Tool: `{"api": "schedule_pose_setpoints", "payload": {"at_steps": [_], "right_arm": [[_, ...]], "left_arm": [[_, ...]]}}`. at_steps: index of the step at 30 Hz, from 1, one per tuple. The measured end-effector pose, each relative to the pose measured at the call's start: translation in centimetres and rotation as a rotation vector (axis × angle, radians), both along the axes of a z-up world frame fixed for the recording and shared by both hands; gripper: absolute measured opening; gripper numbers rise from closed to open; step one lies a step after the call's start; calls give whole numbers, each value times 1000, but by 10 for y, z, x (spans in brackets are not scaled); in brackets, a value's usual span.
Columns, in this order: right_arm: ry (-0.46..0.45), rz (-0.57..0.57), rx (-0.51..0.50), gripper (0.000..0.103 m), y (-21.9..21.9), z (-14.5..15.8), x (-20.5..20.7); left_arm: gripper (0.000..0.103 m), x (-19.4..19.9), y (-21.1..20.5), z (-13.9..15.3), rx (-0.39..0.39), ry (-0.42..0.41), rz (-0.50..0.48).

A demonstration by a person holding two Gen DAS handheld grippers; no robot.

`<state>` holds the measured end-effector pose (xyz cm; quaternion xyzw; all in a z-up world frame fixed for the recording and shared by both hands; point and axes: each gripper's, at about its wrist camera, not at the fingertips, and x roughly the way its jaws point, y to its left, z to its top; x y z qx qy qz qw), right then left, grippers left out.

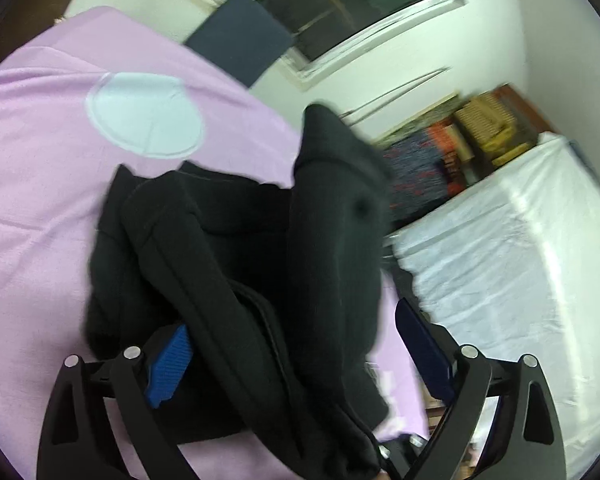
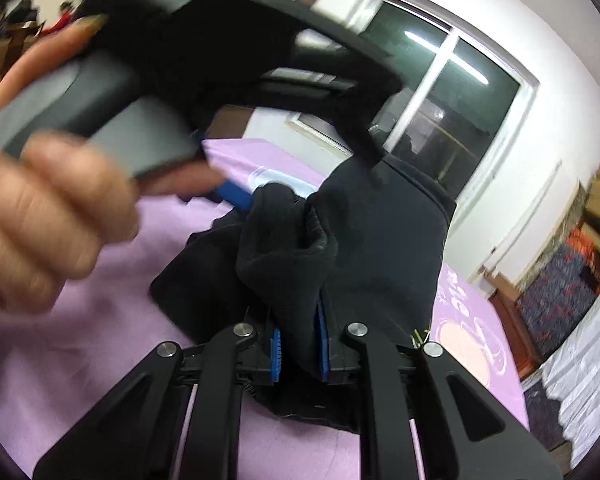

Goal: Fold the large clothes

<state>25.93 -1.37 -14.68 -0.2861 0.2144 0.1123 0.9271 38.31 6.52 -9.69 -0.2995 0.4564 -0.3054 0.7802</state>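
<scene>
A black garment [image 1: 236, 264] lies bunched on the purple bed sheet [image 1: 40, 184]. In the left wrist view my left gripper [image 1: 296, 352] is open, its blue pads wide apart, with folds of the garment lying between them. In the right wrist view my right gripper [image 2: 300, 350] is shut on a fold of the black garment [image 2: 380, 248] and lifts it off the sheet [image 2: 100, 344]. The left gripper's body [image 2: 204, 56] and the hand holding it [image 2: 40, 216] fill the upper left of that view.
A dark blue pillow [image 1: 240, 36] lies at the bed's far end under a window [image 1: 340, 4]. A second bed with a white cover [image 1: 520, 248] stands to the right. Stacked boxes and books [image 1: 460, 144] sit against the wall.
</scene>
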Motion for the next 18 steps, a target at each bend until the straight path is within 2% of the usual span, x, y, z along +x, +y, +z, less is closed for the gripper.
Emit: {"api": "schedule_pose_setpoints", "payload": {"at_steps": [2, 4, 6, 7, 8, 10, 12, 13, 14, 16, 18], "right_arm": [[-8, 13, -20, 13, 5, -5, -3], [5, 21, -2, 13, 4, -4, -1], [5, 18, -6, 13, 1, -4, 1], [9, 17, -6, 14, -1, -5, 3], [9, 17, -10, 14, -3, -5, 4], [-21, 14, -32, 18, -7, -2, 2], [-67, -6, -41, 38, -10, 0, -7], [-94, -20, -47, 59, -12, 0, -10], [-133, -41, -66, 66, -17, -2, -13], [-122, -61, -97, 66, -22, -9, -8], [-132, -59, -103, 46, -22, -7, -4]], "left_arm": [[95, 7, -8, -16, 29, 56, -11], [82, 8, -8, -23, -4, 63, -13], [53, 6, -8, -17, 0, 22, -18], [45, 4, -8, -12, 13, -2, -13], [31, 2, -8, -9, 19, -24, -13], [27, -1, -7, -3, 10, -47, -9], [24, -3, -6, 1, 31, -68, 5], [24, -4, -5, 3, 31, -75, 11], [23, -4, -4, 6, 29, -81, 14], [22, -7, -4, 16, 50, -115, 18], [19, -10, -4, 28, 116, -158, 45]]}}
